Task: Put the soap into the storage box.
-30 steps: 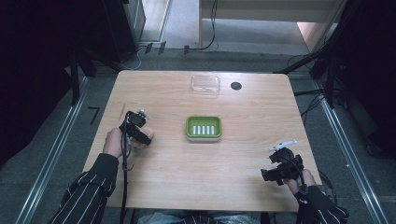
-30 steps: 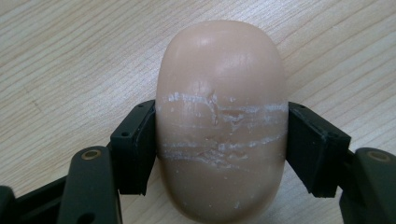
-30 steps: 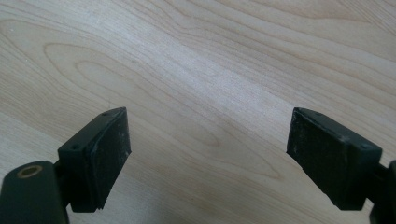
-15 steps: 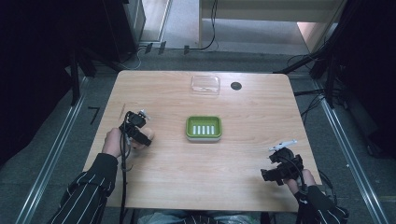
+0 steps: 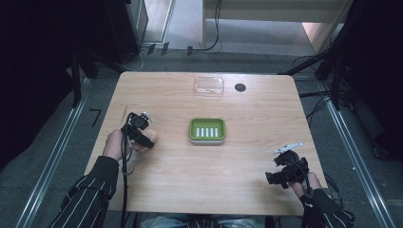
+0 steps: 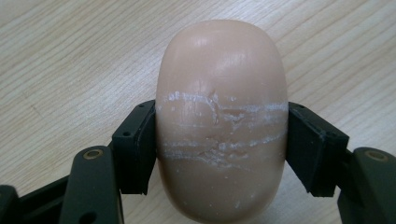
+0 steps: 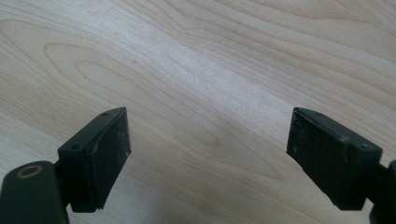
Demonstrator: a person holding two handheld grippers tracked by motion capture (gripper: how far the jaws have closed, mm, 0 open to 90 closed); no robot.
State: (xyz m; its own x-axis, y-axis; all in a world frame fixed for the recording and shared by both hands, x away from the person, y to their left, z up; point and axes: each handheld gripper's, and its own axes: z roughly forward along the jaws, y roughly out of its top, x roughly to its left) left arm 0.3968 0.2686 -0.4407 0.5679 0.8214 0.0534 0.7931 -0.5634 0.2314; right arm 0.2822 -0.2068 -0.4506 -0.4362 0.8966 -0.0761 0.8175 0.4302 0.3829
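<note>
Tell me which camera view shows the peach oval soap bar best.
The left gripper view: the peach oval soap bar sits close up, its white scratch marks clear, pinched between the left claw pads. The high view gives a small peach patch at that claw. The right gripper view faces bare wooden table.

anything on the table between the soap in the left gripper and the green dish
No, just bare table between the soap and the green dish, as the high view shows.
</note>
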